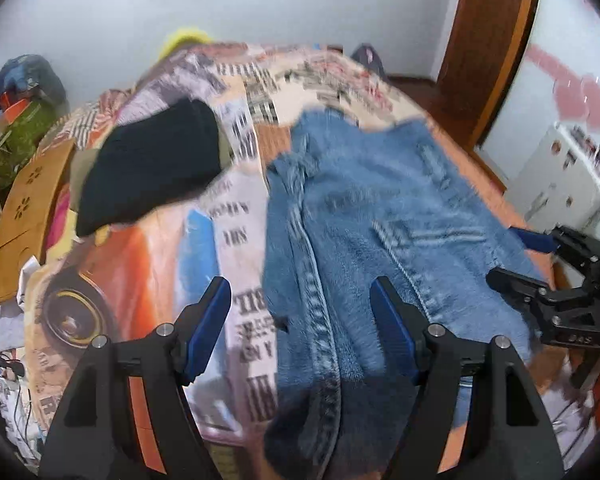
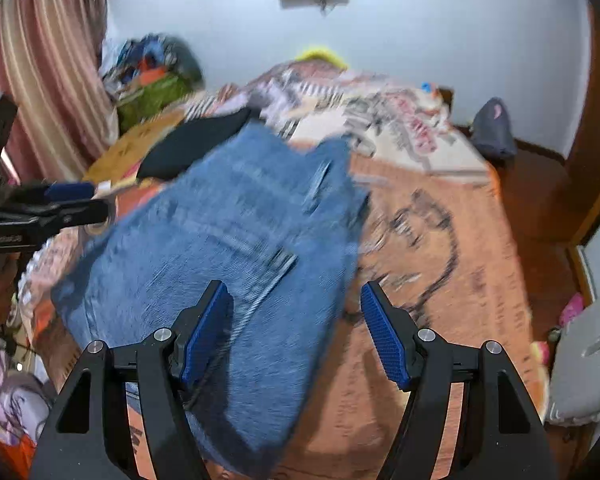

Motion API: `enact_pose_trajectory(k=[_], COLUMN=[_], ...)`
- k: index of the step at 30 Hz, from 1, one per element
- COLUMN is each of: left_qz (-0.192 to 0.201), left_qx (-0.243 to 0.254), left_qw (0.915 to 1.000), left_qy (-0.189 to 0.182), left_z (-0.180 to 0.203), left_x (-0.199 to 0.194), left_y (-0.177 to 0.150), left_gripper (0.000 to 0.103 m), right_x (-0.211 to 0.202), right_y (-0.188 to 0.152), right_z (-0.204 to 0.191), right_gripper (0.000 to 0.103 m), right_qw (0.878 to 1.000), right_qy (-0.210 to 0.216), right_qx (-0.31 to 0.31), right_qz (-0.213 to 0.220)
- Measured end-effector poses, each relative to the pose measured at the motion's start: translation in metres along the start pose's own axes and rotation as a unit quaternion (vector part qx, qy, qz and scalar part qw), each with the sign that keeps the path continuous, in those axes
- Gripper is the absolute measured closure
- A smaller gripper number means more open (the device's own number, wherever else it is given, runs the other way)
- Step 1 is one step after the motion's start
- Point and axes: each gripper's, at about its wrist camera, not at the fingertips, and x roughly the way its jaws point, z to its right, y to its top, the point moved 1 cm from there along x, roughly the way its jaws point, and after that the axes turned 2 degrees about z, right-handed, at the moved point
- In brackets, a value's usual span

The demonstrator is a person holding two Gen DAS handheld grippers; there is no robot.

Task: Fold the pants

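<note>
Blue denim pants point(image 1: 380, 216) lie folded on a bed with a printed orange and white cover; they also show in the right wrist view point(image 2: 228, 240). My left gripper point(image 1: 300, 316) is open, hovering over the near left edge of the pants, holding nothing. My right gripper point(image 2: 294, 320) is open and empty above the near right edge of the pants. The right gripper shows at the right edge of the left wrist view point(image 1: 532, 264). The left gripper shows at the left edge of the right wrist view point(image 2: 76, 200).
A folded black garment point(image 1: 152, 164) lies on the bed left of the pants. A wooden tray point(image 1: 24, 216) and a clutter pile point(image 1: 16, 112) sit at the bed's left. A wooden door frame point(image 1: 492, 40) and white cabinet point(image 1: 556, 176) stand right. A grey board point(image 2: 580, 360) is at right.
</note>
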Motion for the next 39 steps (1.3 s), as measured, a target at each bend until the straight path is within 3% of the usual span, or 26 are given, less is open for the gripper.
enact_pose_trajectory(k=[5,11,17,24,28,33,39], left_qz=[0.027,0.031,0.002,-0.044,-0.062,-0.086,-0.106], left_qx=[0.029,0.043,0.002,-0.039,-0.074,-0.111,-0.115], left_qw=[0.9991,0.9985,0.9987,0.9949,0.9885,0.9775,0.9712], left_qy=[0.017,-0.014,-0.051,-0.081,-0.117,-0.158,-0.179], left_z=[0.005,0.001,-0.010,-0.023,-0.034,-0.044,-0.047], left_x=[0.000,-0.017,-0.005,0.032,0.048,0.066,0.085], left_y=[-0.015,0.006,0.031,0.041,0.044,0.045,0.049], left_gripper=[0.027,0.027,0.027,0.027,0.027,0.026,0.016], right_x=[0.005,-0.010,-0.014,0.013,0.030,0.041,0.060], right_y=[-0.009,0.004,0.021,0.023,0.018,0.017,0.016], right_z=[0.003,0.002,0.012,0.025,0.028,0.041,0.053], right_gripper=[0.037,0.037,0.030,0.026,0.025,0.015,0.008], right_qw=[1.000,1.000,1.000,0.999,0.997,0.991,0.980], right_qy=[0.008,-0.003,0.000,0.041,0.062,0.102,0.148], right_qx=[0.001,-0.028,-0.019,0.011,0.025,0.063,0.105], right_qz=[-0.011,-0.002,0.021,-0.019,-0.042,-0.056,-0.087])
